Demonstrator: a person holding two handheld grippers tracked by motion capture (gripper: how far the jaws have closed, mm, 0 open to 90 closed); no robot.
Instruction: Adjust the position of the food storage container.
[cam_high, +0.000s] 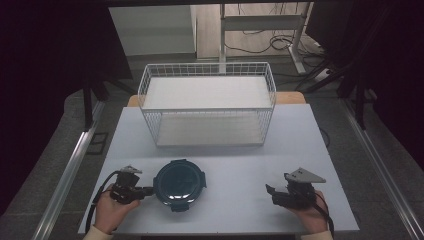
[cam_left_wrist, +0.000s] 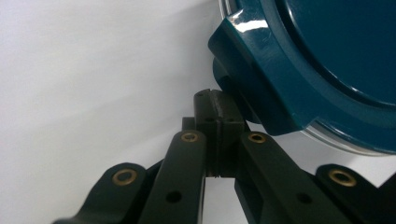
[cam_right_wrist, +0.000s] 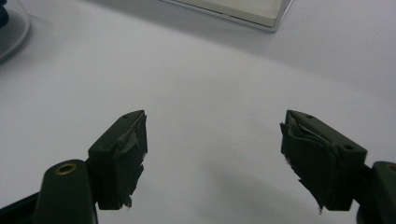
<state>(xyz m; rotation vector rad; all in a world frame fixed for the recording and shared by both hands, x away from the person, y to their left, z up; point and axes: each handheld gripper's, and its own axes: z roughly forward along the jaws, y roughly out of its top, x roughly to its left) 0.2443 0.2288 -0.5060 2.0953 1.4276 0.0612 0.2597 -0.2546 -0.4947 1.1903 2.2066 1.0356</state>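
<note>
A round container with a dark teal clip-on lid (cam_high: 180, 182) sits on the white table near the front, left of centre. My left gripper (cam_high: 149, 190) lies at its left edge, held by a hand. In the left gripper view the jaws (cam_left_wrist: 215, 109) are pressed together with nothing between them, their tips right beside a latch tab (cam_left_wrist: 252, 65) of the teal lid (cam_left_wrist: 327, 60). My right gripper (cam_high: 270, 193) rests near the front right, apart from the container. Its jaws (cam_right_wrist: 215, 126) stand wide open over bare table.
A white wire basket (cam_high: 207, 66) with a shelf inside stands at the back middle of the table (cam_high: 240, 210); its base edge (cam_right_wrist: 243, 11) appears at the top of the right gripper view. Floor, table legs and cables lie beyond.
</note>
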